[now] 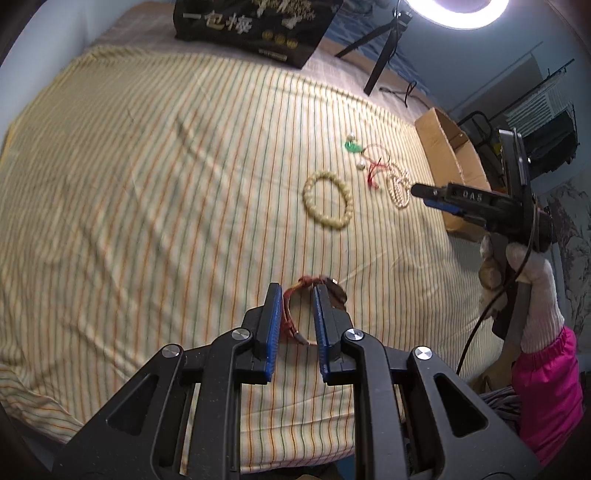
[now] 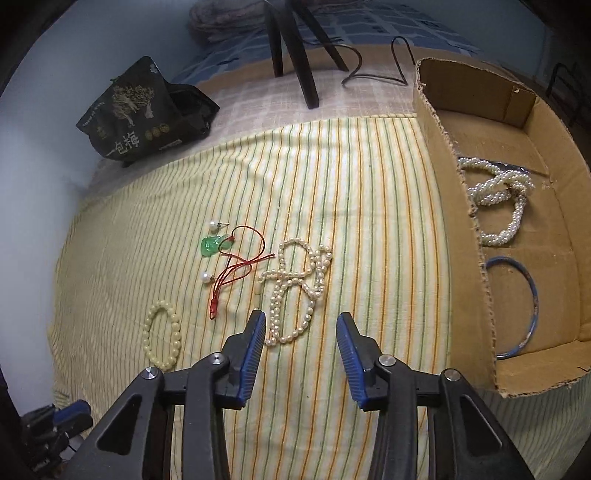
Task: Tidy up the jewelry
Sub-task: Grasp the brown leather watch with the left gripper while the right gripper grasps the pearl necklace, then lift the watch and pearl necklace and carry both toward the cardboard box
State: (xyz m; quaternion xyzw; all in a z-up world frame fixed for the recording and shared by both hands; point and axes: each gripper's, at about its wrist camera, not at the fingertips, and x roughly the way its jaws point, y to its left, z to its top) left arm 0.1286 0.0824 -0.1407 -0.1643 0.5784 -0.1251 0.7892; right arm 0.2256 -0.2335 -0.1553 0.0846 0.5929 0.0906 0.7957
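My left gripper is open and straddles a red braided bracelet lying on the striped cloth; its pads do not press it. My right gripper is open and empty, just short of a loose pearl necklace. Left of the necklace lie a red cord with a green pendant, two pearl earrings, and a cream bead bracelet. The cardboard box on the right holds a twisted pearl necklace and a blue bangle. The right gripper also shows in the left wrist view.
A black snack bag stands at the cloth's far left. Tripod legs and a cable stand behind the cloth. A ring light glares at the top. The cloth's front edge drops off near me.
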